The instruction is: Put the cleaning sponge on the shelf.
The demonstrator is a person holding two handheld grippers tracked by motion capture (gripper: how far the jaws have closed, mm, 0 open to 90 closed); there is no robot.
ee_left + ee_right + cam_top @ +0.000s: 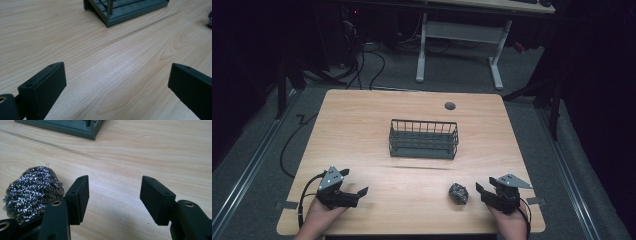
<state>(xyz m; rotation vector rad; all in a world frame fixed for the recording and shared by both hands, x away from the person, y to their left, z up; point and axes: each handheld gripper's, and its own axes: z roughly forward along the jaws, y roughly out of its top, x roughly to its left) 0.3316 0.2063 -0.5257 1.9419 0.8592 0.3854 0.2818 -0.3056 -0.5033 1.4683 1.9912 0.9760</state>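
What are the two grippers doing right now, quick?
Left gripper: open, holding nothing, over bare table.
Right gripper: open, holding nothing; the steel scrubber sits beside it, outside the jaws.

Your left hand [319, 212] enters from the bottom edge, near the left front corner, and holds the left gripper [354, 182] low and roughly level. Its jaws point to the right in the high view and stand wide apart, nothing between them; its grey three-cornered plate faces up. Your right hand [511, 222] enters at the bottom right and holds the right gripper [477, 190] low, jaws pointing left. In the right gripper view those jaws stand parted with a clear gap, pads [80, 195] bare, gripping nothing
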